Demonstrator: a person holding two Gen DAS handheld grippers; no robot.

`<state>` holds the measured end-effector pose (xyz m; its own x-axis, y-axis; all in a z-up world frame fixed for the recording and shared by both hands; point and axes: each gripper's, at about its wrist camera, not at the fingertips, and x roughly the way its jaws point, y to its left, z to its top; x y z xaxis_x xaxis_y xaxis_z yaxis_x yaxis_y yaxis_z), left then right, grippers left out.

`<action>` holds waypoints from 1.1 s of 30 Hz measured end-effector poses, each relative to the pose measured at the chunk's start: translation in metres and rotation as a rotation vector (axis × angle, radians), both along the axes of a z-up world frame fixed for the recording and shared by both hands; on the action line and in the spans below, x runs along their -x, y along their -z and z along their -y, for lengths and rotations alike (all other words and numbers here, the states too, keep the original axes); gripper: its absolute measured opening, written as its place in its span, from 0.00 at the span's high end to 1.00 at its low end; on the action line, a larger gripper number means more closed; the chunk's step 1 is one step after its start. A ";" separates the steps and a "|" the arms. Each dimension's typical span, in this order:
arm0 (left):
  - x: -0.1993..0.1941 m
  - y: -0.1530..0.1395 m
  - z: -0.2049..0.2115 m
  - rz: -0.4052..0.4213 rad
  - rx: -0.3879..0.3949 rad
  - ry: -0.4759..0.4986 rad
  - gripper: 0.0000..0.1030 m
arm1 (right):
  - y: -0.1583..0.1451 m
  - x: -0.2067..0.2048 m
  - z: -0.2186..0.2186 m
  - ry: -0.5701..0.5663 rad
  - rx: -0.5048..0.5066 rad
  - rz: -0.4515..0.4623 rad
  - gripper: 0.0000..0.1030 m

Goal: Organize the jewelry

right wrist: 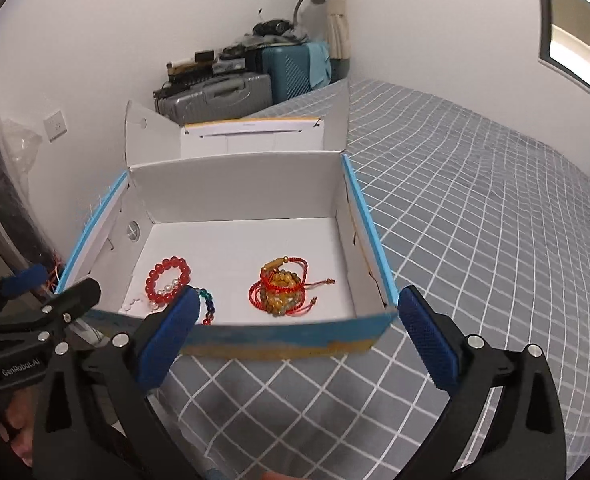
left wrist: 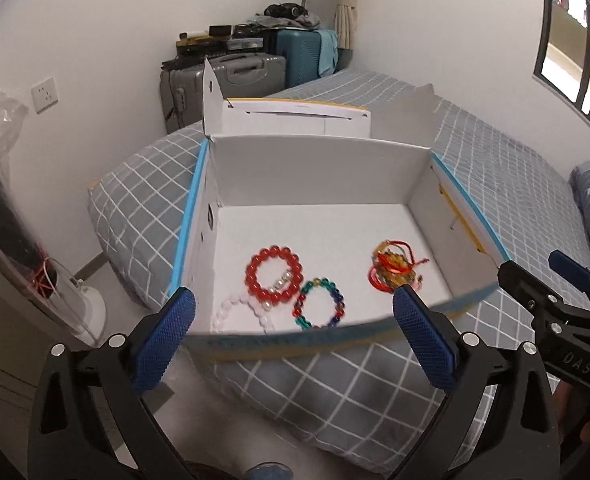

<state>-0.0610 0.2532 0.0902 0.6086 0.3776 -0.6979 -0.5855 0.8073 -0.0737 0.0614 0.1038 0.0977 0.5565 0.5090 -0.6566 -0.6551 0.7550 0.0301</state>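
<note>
Bracelets lie inside the open white box on the bed: red beads, a multicolored ring and a white one partly cut off by the near wall, and an amber-and-red-cord tangle. Left gripper and right gripper hover before it, jaws spread wide, empty.

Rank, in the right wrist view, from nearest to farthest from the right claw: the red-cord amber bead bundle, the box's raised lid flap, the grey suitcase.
1. Red-cord amber bead bundle, on the box floor, just ahead.
2. Raised white lid flap, behind the box's back wall.
3. Grey hard-shell suitcase, by the wall, farthest.
</note>
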 end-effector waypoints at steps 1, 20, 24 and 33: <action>0.003 0.001 0.003 0.003 -0.003 0.002 0.05 | 0.001 0.004 0.005 0.004 -0.007 0.004 0.07; 0.006 0.017 0.017 -0.013 -0.044 0.029 0.05 | 0.029 0.010 0.019 0.018 0.030 -0.009 0.07; 0.007 0.016 0.018 -0.011 -0.035 0.044 0.05 | 0.030 0.009 0.020 0.026 0.028 -0.009 0.07; 0.007 0.017 0.019 -0.014 -0.034 0.047 0.05 | 0.032 0.009 0.021 0.022 0.038 -0.007 0.07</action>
